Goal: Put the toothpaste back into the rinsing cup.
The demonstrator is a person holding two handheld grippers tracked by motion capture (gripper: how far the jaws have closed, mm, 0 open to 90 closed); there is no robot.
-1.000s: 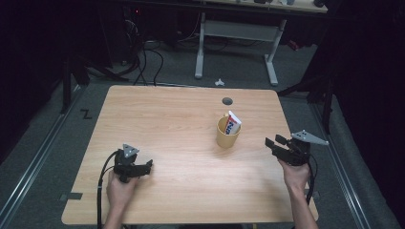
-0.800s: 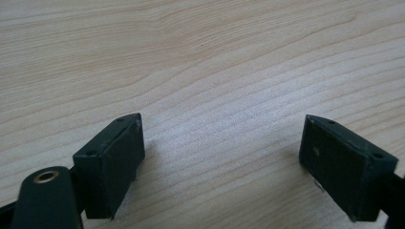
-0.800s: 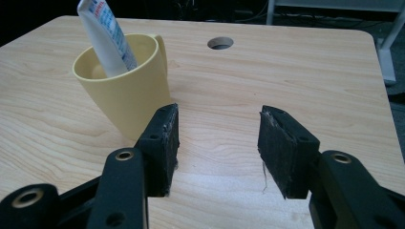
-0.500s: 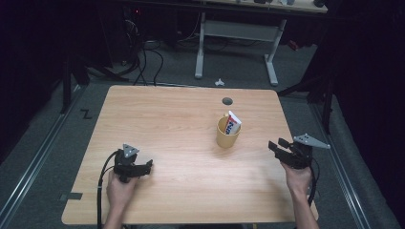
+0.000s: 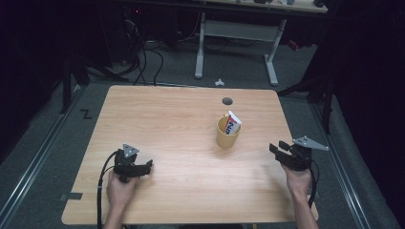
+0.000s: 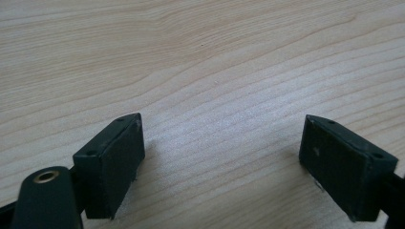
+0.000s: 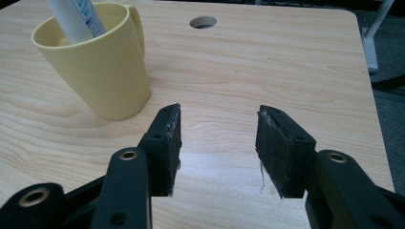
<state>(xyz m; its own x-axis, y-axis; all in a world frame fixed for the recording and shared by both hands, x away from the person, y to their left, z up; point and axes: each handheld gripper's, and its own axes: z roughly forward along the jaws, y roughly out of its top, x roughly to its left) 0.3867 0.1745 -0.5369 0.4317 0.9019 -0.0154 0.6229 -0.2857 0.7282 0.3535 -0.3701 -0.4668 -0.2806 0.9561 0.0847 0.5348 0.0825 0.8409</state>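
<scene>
dark grey floor and a second desk frame surround a pale wooden tabletop in the high view, with a round cable hole near its far edge. a yellow mug stands right of centre, a white toothpaste tube leaning inside it. the left hand-held gripper rests near the front left of the tabletop, well apart from the mug; the right hand-held gripper hovers at the right edge, nearer the mug but not touching it.

the left gripper view adds what the high view cannot: the left hand-held gripper has its jaws spread wide over bare wood grain, nothing between them. the right gripper view shows the right hand-held gripper with jaws about half apart, having just been closing, and empty. it also shows the mug up close at upper left, its handle turned away, the tube rising from it, and the hole beyond.
</scene>
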